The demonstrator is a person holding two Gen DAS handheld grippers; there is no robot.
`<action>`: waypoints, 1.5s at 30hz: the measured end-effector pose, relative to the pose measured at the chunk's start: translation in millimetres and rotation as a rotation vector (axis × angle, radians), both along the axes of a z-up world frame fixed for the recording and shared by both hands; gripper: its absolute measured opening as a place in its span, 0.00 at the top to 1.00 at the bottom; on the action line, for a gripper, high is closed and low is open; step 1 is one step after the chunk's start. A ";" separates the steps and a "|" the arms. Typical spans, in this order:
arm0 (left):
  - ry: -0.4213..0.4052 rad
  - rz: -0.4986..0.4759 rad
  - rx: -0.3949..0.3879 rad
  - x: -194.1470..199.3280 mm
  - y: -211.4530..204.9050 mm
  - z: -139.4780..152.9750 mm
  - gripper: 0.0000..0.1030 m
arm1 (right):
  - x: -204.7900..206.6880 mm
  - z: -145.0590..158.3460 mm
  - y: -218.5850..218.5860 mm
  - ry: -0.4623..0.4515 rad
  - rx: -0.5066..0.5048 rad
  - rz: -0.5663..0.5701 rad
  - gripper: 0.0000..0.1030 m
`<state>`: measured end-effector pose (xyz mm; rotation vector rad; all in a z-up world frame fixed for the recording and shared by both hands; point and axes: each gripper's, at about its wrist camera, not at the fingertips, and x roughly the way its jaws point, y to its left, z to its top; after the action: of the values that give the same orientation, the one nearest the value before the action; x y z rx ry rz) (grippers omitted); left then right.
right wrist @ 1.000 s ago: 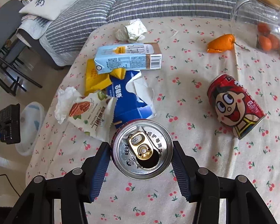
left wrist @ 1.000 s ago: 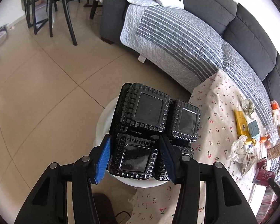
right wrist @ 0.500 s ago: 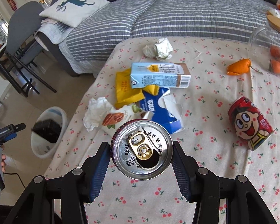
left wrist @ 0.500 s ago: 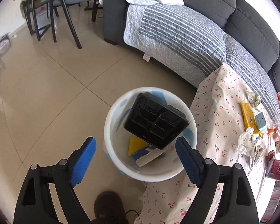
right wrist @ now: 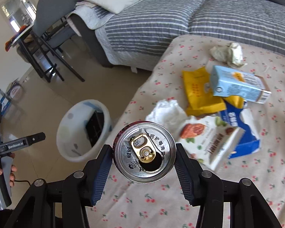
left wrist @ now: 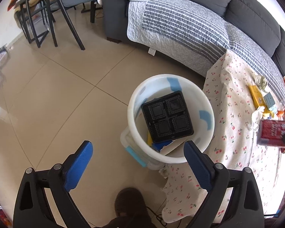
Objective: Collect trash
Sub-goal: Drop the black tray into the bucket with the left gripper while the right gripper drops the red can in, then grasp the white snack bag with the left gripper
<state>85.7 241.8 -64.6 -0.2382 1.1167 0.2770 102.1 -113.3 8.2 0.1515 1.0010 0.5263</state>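
A white trash bin stands on the floor beside the cloth-covered table and holds a black plastic tray on other scraps. My left gripper is open and empty, above and just in front of the bin. My right gripper is shut on an opened drink can, top end toward the camera, held over the table's left part. The can shows red in the left wrist view. The bin lies left of the can. Wrappers, a tissue and a blue carton lie on the table.
A grey sofa with a striped quilt runs behind the table. A dining table and chairs stand at the far left on the tile floor. The cherry-print tablecloth hangs down at the table edge near the bin.
My left gripper opened and let the black tray drop into the bin, then drew back and up. My right gripper carried the can left, toward the table's bin side.
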 end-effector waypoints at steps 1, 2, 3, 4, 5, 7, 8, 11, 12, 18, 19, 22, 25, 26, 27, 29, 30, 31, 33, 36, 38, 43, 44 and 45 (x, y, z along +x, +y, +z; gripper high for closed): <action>0.001 -0.007 0.001 -1.8 0.9 -0.1 0.04 | 3.1 -3.5 11.3 0.003 0.009 0.011 0.45; 0.004 -0.012 0.004 -3.1 1.2 -0.1 0.04 | 6.0 -7.5 22.5 0.007 0.017 0.024 0.45; 0.005 -0.018 0.008 -4.4 1.2 -0.1 0.04 | 8.2 -11.7 33.6 0.012 0.022 0.037 0.45; 0.006 -0.025 0.012 -5.0 1.0 0.0 0.04 | 10.6 -16.7 45.2 0.019 0.026 0.049 0.45; 0.007 -0.034 0.016 -6.0 0.8 0.0 0.04 | 13.0 -22.0 56.3 0.028 0.029 0.061 0.45; 0.009 -0.045 0.023 -7.6 0.6 -0.1 0.04 | 16.5 -32.6 74.6 0.043 0.042 0.079 0.45; 0.009 -0.048 0.025 -8.3 0.6 -0.3 0.04 | 18.7 -37.9 83.0 0.052 0.049 0.083 0.45; 0.010 -0.055 0.029 -9.1 0.5 -0.3 0.04 | 26.9 -50.1 102.0 0.074 0.068 0.081 0.45; 0.011 -0.057 0.032 -8.4 -0.4 -0.5 0.04 | 29.3 -52.7 105.9 0.079 0.079 0.079 0.45; 0.019 -0.070 0.040 -6.9 -3.8 -1.4 0.04 | 37.0 -68.7 128.9 0.125 0.126 0.083 0.43; 0.019 -0.071 0.041 -6.4 -4.4 -1.3 0.04 | 37.8 -70.5 129.6 0.138 0.140 0.078 0.43; 0.020 -0.079 0.044 -4.1 -8.7 -0.7 0.04 | 36.5 -67.1 125.6 0.163 0.150 0.052 0.30; 0.018 -0.095 0.045 -3.1 -15.8 0.6 0.04 | 30.0 -53.6 114.1 0.131 0.137 0.052 0.29; 0.019 -0.102 0.044 -2.5 -18.9 0.7 0.04 | 27.4 -50.0 107.4 0.120 0.130 0.045 0.28; 0.021 -0.107 0.042 -1.9 -21.2 0.8 0.04 | 24.9 -45.8 99.7 0.108 0.119 0.034 0.26; 0.025 -0.119 0.036 -0.1 -27.9 1.1 0.04 | 19.5 -38.2 81.8 0.088 0.091 0.007 0.24; 0.025 -0.127 0.033 1.1 -31.9 1.3 0.04 | 16.6 -36.8 71.7 0.084 0.074 -0.009 0.22; 0.025 -0.136 0.032 2.3 -36.5 1.7 0.04 | 13.8 -35.3 61.1 0.084 0.056 -0.030 0.21; 0.027 -0.156 0.037 6.0 -48.6 2.1 0.04 | 6.8 -32.3 37.8 0.086 0.018 -0.075 0.20; 0.031 -0.205 0.028 13.7 -73.6 3.2 0.04 | -1.6 -29.8 -1.1 0.109 -0.030 -0.131 0.19; 0.034 -0.248 0.034 21.1 -96.6 3.9 0.04 | -5.6 -25.9 -30.6 0.109 -0.048 -0.168 0.19; 0.033 -0.357 0.037 39.3 -158.9 3.3 0.04 | -14.9 -17.7 -105.8 0.089 -0.123 -0.292 0.16; 0.030 -0.381 0.031 43.5 -171.4 2.9 0.04 | -17.4 -17.9 -121.2 0.093 -0.133 -0.317 0.16; 0.021 -0.403 0.031 48.1 -184.0 2.6 0.04 | -19.1 -17.4 -136.1 0.100 -0.139 -0.341 0.16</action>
<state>133.8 57.8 -62.0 0.0208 1.1536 -0.0621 83.0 -249.5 -9.3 0.2210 1.0789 0.1386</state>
